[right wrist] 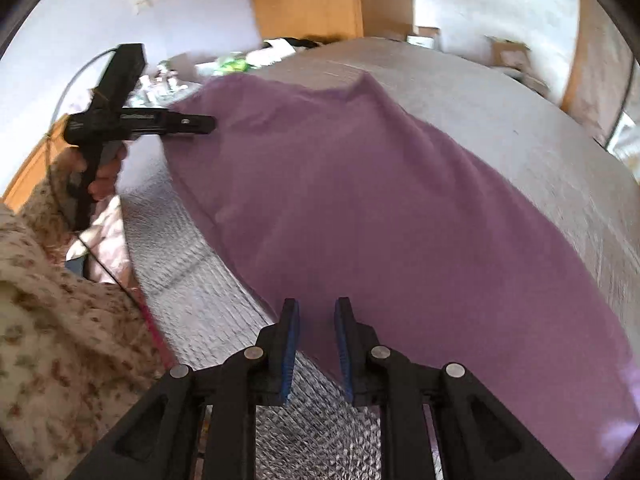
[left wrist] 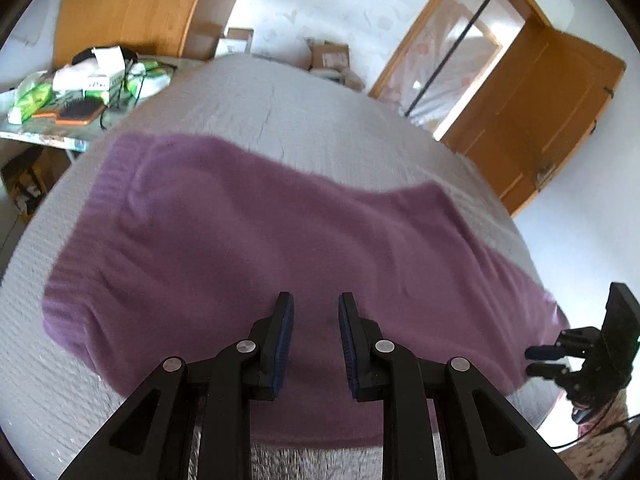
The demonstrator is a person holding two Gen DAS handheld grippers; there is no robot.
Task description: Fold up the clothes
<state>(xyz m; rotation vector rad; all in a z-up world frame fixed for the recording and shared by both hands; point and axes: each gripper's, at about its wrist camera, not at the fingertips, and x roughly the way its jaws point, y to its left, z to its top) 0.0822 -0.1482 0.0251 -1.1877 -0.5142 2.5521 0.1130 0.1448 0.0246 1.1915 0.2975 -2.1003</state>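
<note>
**Both grippers free above the purple garment**

Your left gripper (left wrist: 316,308) and right gripper (right wrist: 317,312) each have jaws apart, gripping nothing. The purple garment (left wrist: 248,240) lies spread flat across the grey bed cover (left wrist: 280,100) beneath them

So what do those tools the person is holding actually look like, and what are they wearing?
Each is a black plastic gripper with two flat fingers lined with blue pads and round silver pins at the joints. A thin dark cable loops from the left gripper. The person's sleeve is cream with a small floral print.
</note>
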